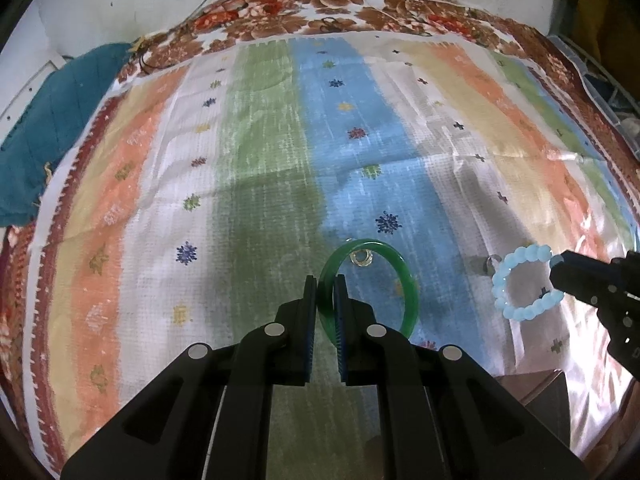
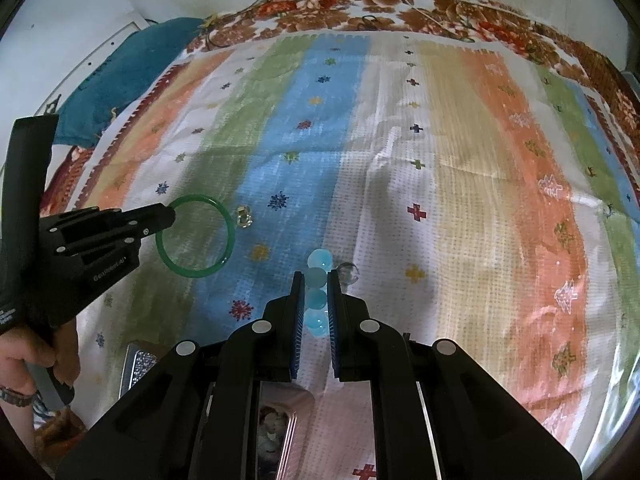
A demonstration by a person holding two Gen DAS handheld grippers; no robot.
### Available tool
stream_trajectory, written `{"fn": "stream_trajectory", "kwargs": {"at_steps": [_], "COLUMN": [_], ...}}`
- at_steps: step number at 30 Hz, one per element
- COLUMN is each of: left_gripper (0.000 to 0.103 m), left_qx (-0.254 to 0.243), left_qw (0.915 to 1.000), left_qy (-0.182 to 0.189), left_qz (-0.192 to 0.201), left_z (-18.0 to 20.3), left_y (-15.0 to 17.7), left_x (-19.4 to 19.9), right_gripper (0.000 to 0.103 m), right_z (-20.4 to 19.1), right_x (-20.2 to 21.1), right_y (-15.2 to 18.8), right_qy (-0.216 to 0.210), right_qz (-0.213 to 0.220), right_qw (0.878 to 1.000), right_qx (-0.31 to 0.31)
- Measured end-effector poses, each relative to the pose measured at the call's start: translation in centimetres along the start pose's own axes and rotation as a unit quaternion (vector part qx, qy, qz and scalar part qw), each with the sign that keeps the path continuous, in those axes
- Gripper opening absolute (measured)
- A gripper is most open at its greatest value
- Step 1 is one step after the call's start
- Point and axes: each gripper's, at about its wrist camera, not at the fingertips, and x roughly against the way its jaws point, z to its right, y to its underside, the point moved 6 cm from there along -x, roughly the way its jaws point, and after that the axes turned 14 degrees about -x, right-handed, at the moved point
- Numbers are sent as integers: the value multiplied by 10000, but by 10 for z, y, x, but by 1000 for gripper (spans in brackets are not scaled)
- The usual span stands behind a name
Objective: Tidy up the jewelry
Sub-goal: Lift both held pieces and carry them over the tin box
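My left gripper (image 1: 325,280) is shut on a green bangle (image 1: 408,280), holding it by its left rim just above the striped cloth; it also shows in the right wrist view (image 2: 192,272). My right gripper (image 2: 314,278) is shut on a pale blue bead bracelet (image 2: 318,300), seen edge-on between the fingers; the left wrist view shows it as a ring (image 1: 500,280) at the right gripper's tip (image 1: 556,268). A small clear earring (image 1: 361,258) lies on the cloth behind the bangle. Another clear piece (image 2: 347,272) lies just right of the right fingertips.
A striped pastel cloth (image 1: 260,140) covers a floral bedspread (image 1: 320,4). A teal cloth (image 1: 48,120) lies at the far left. A glittery box (image 2: 138,364) and a framed picture (image 2: 276,428) sit near the front edge under my right gripper.
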Motion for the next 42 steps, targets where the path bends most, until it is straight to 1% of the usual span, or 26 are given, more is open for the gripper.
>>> {"fn": "stream_trajectory", "kwargs": {"at_steps": [8, 15, 23, 37, 42], "left_gripper": [8, 8, 8, 9, 9], "left_qx": [37, 31, 44, 202, 193], "left_qw": [10000, 9999, 9998, 9986, 9980], "left_qy": [28, 65, 97, 154, 185], "left_qz": [36, 84, 196, 470, 573], "left_z": [4, 7, 13, 13, 19], "left_y": [2, 5, 7, 18, 23], "left_x": [9, 18, 34, 69, 82], "right_gripper": [12, 12, 12, 12, 12], "right_z": [-2, -4, -11, -25, -30], "right_x": [7, 13, 26, 62, 72], "right_y": [1, 2, 4, 15, 23], "right_qy": [93, 41, 209, 48, -1], "right_qz": [87, 117, 306, 592, 666], "right_qw": [9999, 9999, 9992, 9980, 9975], "right_qx": [59, 3, 149, 228, 252]}}
